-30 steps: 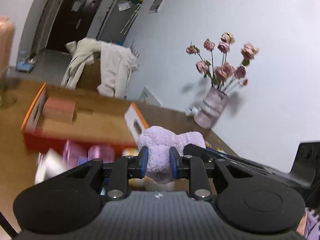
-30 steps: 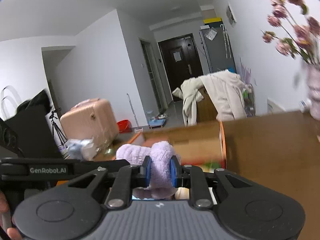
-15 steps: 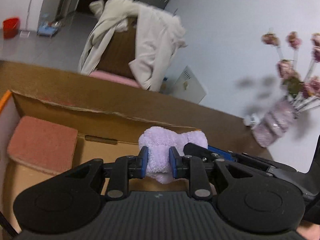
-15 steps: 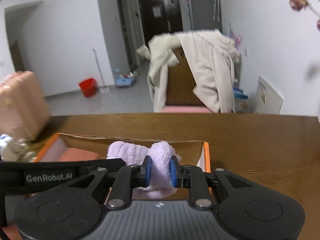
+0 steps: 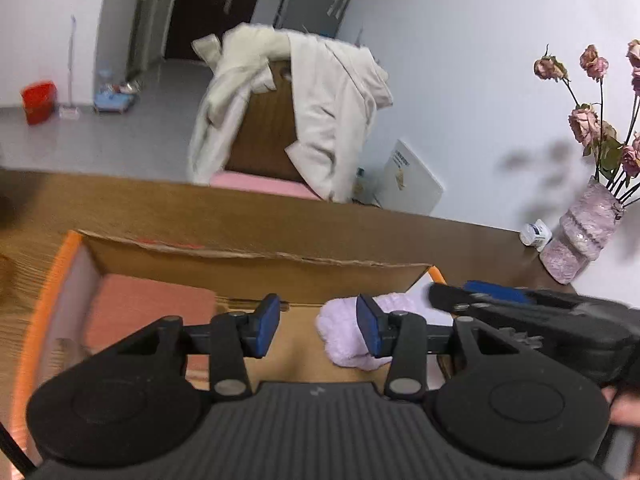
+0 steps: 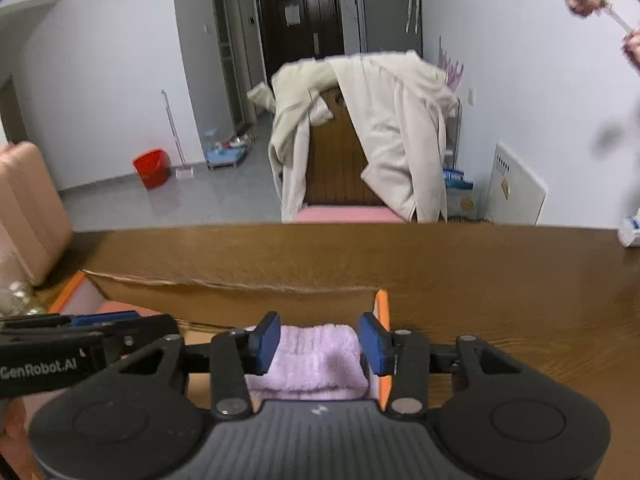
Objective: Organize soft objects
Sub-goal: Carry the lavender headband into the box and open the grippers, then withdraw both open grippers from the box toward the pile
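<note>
Lilac towel (image 6: 310,360) lies in the box (image 5: 256,258) at its right end, on the bench (image 6: 500,280); both claws just opened, left claw (image 5: 318,330) and right claw (image 6: 318,344) part open, pads off it, towel loose between right's pads, orange cloth (image 5: 148,312) at box's left

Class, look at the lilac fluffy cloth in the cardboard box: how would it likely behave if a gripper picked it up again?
The lilac cloth looks thick and fuzzy, so it would probably squash between the pads and sag at both ends. It seems light for its bulk. Its pile should grip well, and lying slumped in the box, it is unlikely to roll.
</note>
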The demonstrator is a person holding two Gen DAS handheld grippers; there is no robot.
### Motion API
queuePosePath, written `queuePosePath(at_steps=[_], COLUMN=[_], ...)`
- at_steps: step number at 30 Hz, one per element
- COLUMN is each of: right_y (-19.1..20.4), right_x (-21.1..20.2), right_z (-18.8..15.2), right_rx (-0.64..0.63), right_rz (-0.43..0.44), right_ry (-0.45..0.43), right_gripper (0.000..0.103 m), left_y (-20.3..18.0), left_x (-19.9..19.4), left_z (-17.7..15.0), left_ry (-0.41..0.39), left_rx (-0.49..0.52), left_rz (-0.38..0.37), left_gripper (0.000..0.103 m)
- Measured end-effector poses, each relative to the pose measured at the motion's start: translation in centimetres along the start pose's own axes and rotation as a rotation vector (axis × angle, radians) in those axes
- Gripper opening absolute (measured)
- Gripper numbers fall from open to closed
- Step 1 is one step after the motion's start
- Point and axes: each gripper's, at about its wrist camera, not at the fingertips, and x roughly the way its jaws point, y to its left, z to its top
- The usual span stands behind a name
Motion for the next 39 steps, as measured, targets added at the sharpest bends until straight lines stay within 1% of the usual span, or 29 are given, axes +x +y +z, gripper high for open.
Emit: queuePosePath(at_steps=[1, 2, 3, 5, 8, 13, 16, 18, 20, 23, 24, 26, 29, 30, 32, 34, 35, 37, 39], right_y=[0.1, 0.1, 0.2, 0.5, 1.2, 2.1, 2.7, 3.0, 3.3, 3.9, 4.1, 4.7, 5.4, 5.7, 5.9, 6.1, 6.3, 6.4, 6.4], right_x=[-1.6, -3.0, -4.7, -8.2, -13.4, -21.6, -25.6, -28.0, -30.4, -33.5, -34.3, -35.7, -37.0, -37.2, -37.3, -36.7, -36.4, -35.5, -34.5], right_z=[0.1, 0.2, 0.2, -0.2, -0.8, -2.7, -4.8, -6.8, -9.4, -14.0, -15.3, -18.3, -22.3, -23.5, -26.2, -28.7, -29.8, -31.7, -33.1], right_rx=[-0.007, -0.015, -0.024, -0.065, -0.112, -0.147, -0.17, -0.178, -0.185, -0.189, -0.189, -0.197, -0.185, -0.184, -0.165, -0.125, -0.111, -0.079, -0.061], right_rz=[0.005, 0.007, 0.01, 0.021, 0.03, 0.072, 0.085, 0.095, 0.113, 0.15, 0.159, 0.169, 0.174, 0.177, 0.171, 0.155, 0.149, 0.155, 0.154], right_ry=[-0.013, -0.025, -0.037, -0.055, -0.098, -0.179, -0.227, -0.264, -0.301, -0.344, -0.355, -0.375, -0.392, -0.387, -0.375, -0.347, -0.331, -0.29, -0.261], right_gripper=[0.05, 0.057, 0.059, 0.06, 0.064, 0.07, 0.075, 0.078, 0.081, 0.085, 0.086, 0.088, 0.089, 0.089, 0.092, 0.092, 0.092, 0.092, 0.092], left_y=[-0.2, -0.5, -0.6, -1.0, -1.7, -3.4, -4.4, -5.0, -5.3, -5.4, -5.4, -5.0, -4.2, -3.8, -2.8, -1.9, -1.6, -1.2, -1.1], left_x=[-1.2, -2.7, -4.5, -7.8, -13.0, -21.5, -25.5, -28.0, -30.0, -32.5, -33.3, -34.3, -35.8, -36.3, -36.8, -36.8, -36.8, -36.6, -36.1], left_z=[0.1, 0.1, 0.0, -0.5, -1.6, -5.0, -7.7, -10.3, -13.0, -17.5, -19.1, -21.6, -25.3, -26.3, -28.1, -29.7, -30.3, -31.5, -32.5], left_ry=[-0.012, -0.023, -0.041, -0.067, -0.11, -0.193, -0.232, -0.277, -0.319, -0.347, -0.354, -0.367, -0.376, -0.373, -0.361, -0.323, -0.311, -0.296, -0.269], left_rx=[0.017, 0.037, 0.055, 0.087, 0.135, 0.224, 0.262, 0.273, 0.286, 0.288, 0.289, 0.28, 0.236, 0.21, 0.173, 0.137, 0.118, 0.109, 0.124], left_rz=[0.024, 0.052, 0.073, 0.094, 0.133, 0.164, 0.137, 0.134, 0.145, 0.125, 0.108, 0.098, 0.076, 0.066, 0.021, -0.04, -0.048, -0.025, 0.027], left_gripper=[0.044, 0.045, 0.045, 0.05, 0.052, 0.059, 0.067, 0.068, 0.071, 0.074, 0.075, 0.079, 0.081, 0.082, 0.089, 0.089, 0.089, 0.089, 0.089])
